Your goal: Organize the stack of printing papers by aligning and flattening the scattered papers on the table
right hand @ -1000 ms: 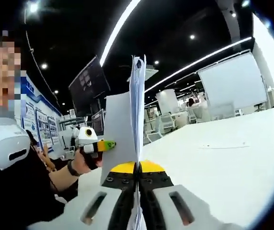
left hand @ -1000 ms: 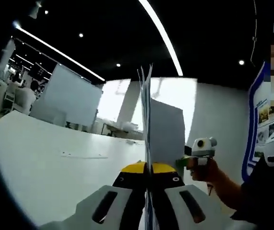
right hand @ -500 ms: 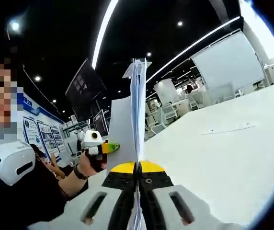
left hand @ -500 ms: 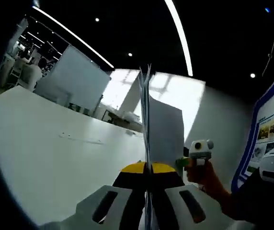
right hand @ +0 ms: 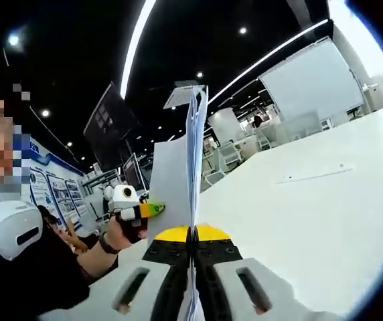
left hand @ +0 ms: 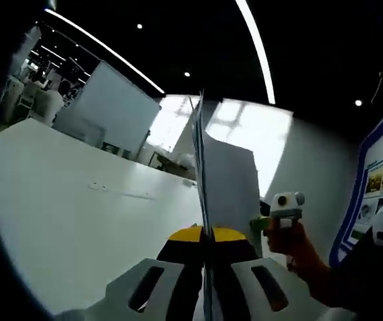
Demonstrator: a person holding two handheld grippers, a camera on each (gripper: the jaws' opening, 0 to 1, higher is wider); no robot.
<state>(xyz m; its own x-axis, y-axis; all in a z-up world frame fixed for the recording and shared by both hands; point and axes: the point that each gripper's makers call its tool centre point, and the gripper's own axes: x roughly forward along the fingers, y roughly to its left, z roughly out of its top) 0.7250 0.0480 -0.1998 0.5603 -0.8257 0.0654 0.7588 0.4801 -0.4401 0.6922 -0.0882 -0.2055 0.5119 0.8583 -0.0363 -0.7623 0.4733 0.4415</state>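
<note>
Papers (left hand: 221, 184) stand on edge in a thin stack, held up above the white table (left hand: 64, 214) between our two grippers. In the left gripper view, we see the table far to the left, with one flat sheet (left hand: 121, 192) lying alone on it, well apart from the stack. In the middle, the left gripper (left hand: 205, 235) has its yellow-tipped jaws squeezed together on the bottom edge of the stack, and the sheets fan apart a little at the top. To the right, past the papers, a hand (left hand: 292, 237) holds the other tool against the far edge of the stack. In the right gripper view, we see a person's dark sleeve (right hand: 37, 271) at the left, then the hand (right hand: 121, 231) with the other tool touching the stack's far edge. In the middle, the right gripper (right hand: 193, 234) has its jaws pressed shut on the papers (right hand: 178, 180). To the right lies the table (right hand: 325, 221) with the lone sheet (right hand: 315, 175) on it.
</note>
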